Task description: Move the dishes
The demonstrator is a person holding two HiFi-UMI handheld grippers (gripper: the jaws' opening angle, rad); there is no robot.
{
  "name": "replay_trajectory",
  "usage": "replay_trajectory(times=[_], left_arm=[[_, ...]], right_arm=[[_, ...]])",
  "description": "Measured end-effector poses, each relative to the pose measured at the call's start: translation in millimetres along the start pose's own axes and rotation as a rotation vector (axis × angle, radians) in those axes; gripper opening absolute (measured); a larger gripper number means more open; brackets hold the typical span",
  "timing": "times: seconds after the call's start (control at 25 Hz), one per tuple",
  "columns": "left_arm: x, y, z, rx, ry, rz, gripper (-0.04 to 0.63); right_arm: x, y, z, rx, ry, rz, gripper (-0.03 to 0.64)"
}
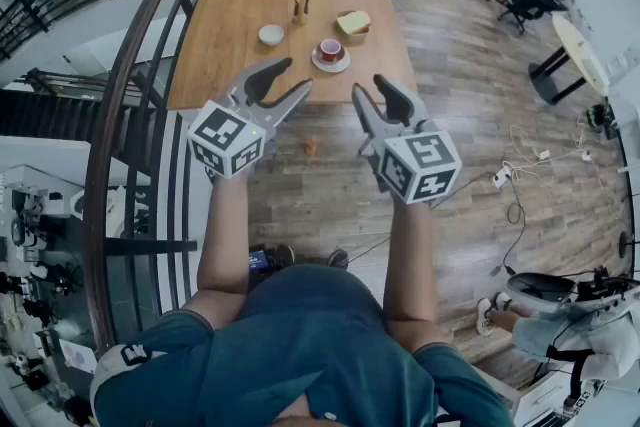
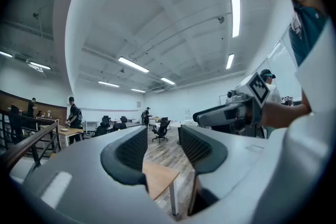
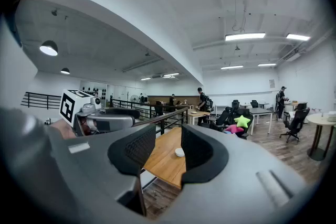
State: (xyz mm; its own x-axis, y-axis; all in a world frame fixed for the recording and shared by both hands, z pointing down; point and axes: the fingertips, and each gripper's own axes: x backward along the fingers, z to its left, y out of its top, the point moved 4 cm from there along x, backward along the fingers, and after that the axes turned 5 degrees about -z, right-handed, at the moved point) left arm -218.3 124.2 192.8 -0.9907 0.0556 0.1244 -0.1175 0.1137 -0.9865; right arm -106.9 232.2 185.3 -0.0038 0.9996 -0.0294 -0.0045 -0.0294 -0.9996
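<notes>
Right now both of my claws hang in the air short of the table (image 1: 225, 45), over the wooden floor (image 1: 330, 185), side by side with a gap between them. My left claw (image 1: 298, 74) has its jaws spread with nothing between them. My right claw (image 1: 370, 85) stands open and empty too.

The dishes sit on the table ahead of the tips, well apart from them. Straight ahead of the left claw is a small white bowl (image 1: 271, 35), round and shallow. Ahead, between the lines of the two claws, stands a red cup (image 1: 330, 48) on a white saucer (image 1: 331, 65). Just beyond that, on the right claw's side, a pale yellow block (image 1: 353, 19) lies on a brown dish (image 1: 352, 34). A slim bottle (image 1: 301, 3) stands upright farther off, behind the bowl and the cup. Looking along the right claw, the white bowl shows in the gap between its jaws, far off on the tabletop.
</notes>
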Motion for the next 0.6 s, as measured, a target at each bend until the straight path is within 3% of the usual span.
replay_trajectory(times=[0.6], left_arm=[[13, -8, 23, 0.016, -0.037, 0.003, 0.187]], right_arm=[[-20, -4, 18, 0.001, -0.036, 0.021, 0.135]])
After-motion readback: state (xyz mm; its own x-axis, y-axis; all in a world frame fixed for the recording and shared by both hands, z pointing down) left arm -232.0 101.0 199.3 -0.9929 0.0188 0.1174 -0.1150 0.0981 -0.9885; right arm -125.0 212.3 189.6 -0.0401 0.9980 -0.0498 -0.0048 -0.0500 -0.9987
